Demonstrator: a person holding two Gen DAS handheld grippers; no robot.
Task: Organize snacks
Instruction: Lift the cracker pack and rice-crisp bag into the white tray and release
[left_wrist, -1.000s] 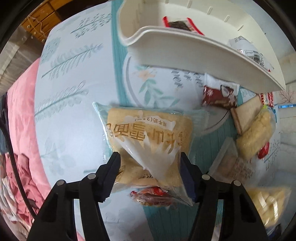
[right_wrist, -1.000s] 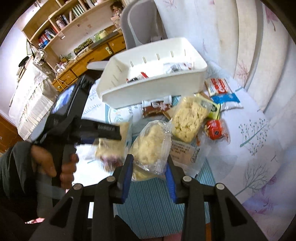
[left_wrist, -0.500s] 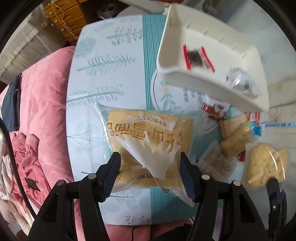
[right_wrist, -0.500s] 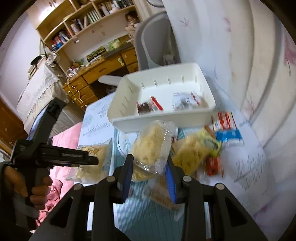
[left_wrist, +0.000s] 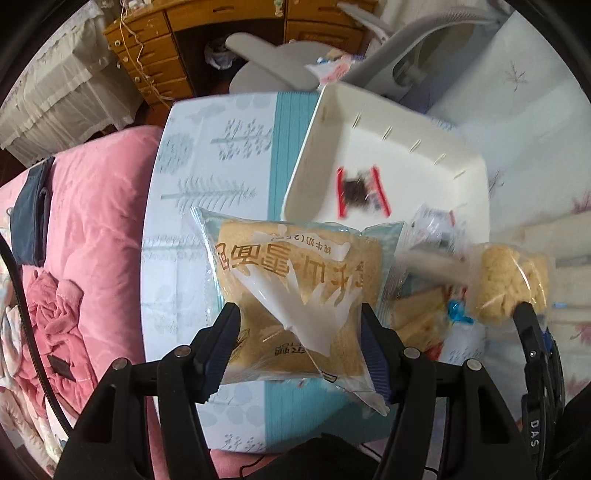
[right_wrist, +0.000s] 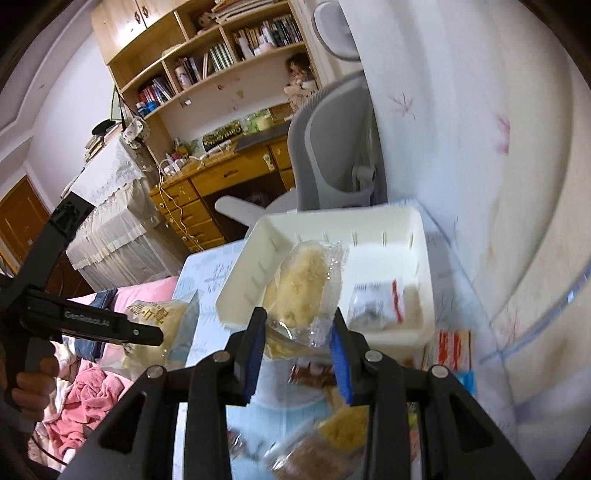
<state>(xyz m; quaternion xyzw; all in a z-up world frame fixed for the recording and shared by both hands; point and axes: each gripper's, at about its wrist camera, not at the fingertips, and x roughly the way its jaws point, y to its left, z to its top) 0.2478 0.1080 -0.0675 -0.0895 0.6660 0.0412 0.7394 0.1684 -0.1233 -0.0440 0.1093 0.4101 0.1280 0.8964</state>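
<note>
We clamp the bread packet (left_wrist: 295, 291) in the left gripper (left_wrist: 301, 349), lengthwise away from us, before the white bin (left_wrist: 391, 177). The right gripper (right_wrist: 297, 354) pinches a clear snack bag (right_wrist: 306, 291), long axis toward the bin.

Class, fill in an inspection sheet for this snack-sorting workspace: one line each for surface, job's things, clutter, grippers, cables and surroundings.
Surface: table under a pale cloth with tree prints and a teal stripe.
Job's things: white bin holding a red-edged packet and a clear packet; more snacks lie loose on the table beside it.
Clutter: pink bedding beside the table.
Grippers: left gripper is shut on a bread bag; right gripper is shut on a clear bag of puffed snack, both lifted off the table.
Cables: a black cable over the bedding; a cord hanging down the desk drawers.
Surroundings: grey office chair, wooden desk, bookshelves.
</note>
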